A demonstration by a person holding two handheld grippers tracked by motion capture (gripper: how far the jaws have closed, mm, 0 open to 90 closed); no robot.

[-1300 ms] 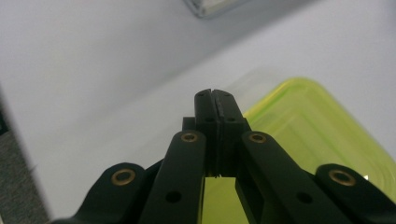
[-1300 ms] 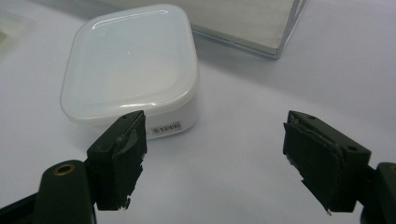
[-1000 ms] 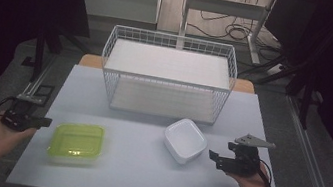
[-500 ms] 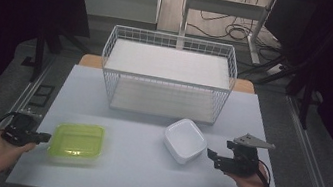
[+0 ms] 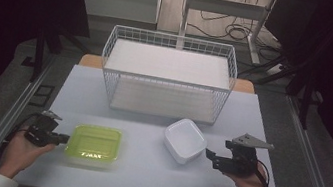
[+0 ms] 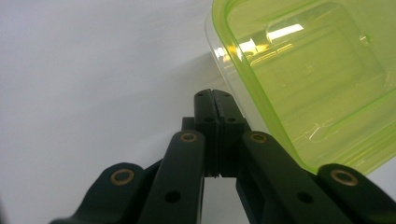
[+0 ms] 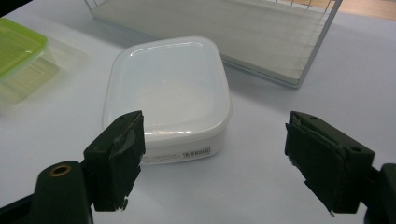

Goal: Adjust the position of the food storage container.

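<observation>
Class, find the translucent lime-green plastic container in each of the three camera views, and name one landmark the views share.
High view: the lime-green plastic container sits lower left on the table, by the shut left gripper.
Left gripper view: upper right, beside the closed jaws.
Right gripper view: far left edge, upper corner.
Shared landmark: the white square lidded box, seen in the high and right gripper views.

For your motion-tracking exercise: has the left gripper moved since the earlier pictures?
Yes. The left gripper has come toward the bottom edge of the high view, away from the wire basket, and its shut tips sit by the green container.

Left gripper (image 5: 63, 139) fingers pressed together; right gripper (image 5: 209, 156) fingers spread.
</observation>
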